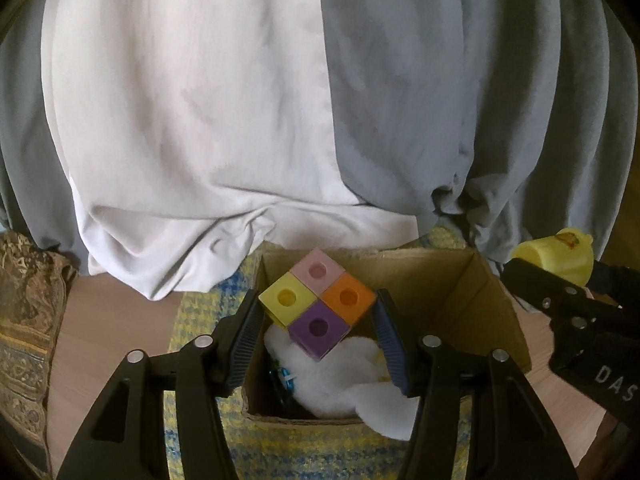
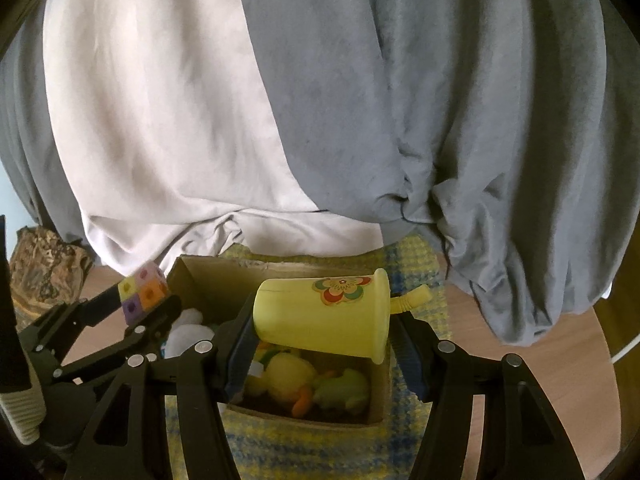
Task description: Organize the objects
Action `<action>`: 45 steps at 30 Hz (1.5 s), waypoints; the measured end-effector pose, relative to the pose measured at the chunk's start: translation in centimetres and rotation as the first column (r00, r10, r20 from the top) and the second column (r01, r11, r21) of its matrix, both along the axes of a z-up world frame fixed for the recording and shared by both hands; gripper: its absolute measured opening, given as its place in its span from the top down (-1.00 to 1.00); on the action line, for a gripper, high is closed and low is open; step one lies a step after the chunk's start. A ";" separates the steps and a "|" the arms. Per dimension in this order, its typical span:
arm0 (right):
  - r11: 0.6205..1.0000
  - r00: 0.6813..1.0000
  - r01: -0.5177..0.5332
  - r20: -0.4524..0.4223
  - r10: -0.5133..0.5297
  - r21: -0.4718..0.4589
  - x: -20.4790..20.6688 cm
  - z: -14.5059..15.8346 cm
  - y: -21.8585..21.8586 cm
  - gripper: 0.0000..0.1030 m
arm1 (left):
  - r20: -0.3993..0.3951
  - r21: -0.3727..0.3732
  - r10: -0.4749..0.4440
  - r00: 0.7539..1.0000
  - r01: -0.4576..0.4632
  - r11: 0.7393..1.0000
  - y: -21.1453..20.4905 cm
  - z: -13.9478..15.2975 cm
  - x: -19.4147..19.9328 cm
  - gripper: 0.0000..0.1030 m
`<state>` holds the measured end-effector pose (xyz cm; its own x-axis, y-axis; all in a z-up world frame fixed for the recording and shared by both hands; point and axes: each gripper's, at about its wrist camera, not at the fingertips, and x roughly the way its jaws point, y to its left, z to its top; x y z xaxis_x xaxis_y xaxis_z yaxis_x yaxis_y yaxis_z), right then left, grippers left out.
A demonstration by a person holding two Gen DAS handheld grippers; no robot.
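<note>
My left gripper [image 1: 317, 314] is shut on a block of four coloured cubes [image 1: 318, 302], yellow, pink, orange and purple, held above the open cardboard box [image 1: 460, 292]. A white plush toy [image 1: 340, 380] lies in the box under it. My right gripper [image 2: 322, 320] is shut on a yellow plastic cup [image 2: 320, 312] with a flower sticker, held sideways over the same box [image 2: 208, 280], its straw pointing right. Yellow and green plush toys [image 2: 288, 376] lie in the box below the cup. The cube block also shows in the right wrist view [image 2: 144, 292], and the cup in the left wrist view [image 1: 556, 256].
The box stands on a yellow and blue woven mat [image 2: 304, 448] on a wooden table [image 2: 520, 340]. White and grey curtains [image 1: 280, 100] hang right behind the box. A patterned cushion [image 1: 28, 320] lies at the left.
</note>
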<state>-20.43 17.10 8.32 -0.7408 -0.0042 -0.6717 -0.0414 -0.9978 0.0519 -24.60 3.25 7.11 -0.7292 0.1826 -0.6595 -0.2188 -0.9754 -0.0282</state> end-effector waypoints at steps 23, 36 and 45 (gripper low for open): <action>1.000 0.999 0.028 -0.018 -0.029 -0.009 2.2 0.3 -0.3 -0.87 | -0.048 -0.014 0.096 0.994 -0.097 0.995 -2.1 0.6 2.9 -0.99; 0.997 0.997 0.076 -0.012 -0.077 -0.023 5.1 -0.2 0.1 -0.93 | -0.098 -0.037 0.135 0.986 -0.139 0.990 -2.9 0.9 6.3 -0.99; 0.994 0.992 0.110 -0.054 -0.112 -0.028 8.3 -0.5 0.2 -0.93 | -0.101 -0.040 0.153 0.983 -0.158 0.987 -3.4 0.5 8.5 -0.99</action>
<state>-12.16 17.28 7.79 -0.7737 0.0639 -0.6304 -0.1481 -0.9856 0.0817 -16.11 -0.14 7.65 -0.8071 0.0323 -0.5895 -0.0640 -0.9974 0.0329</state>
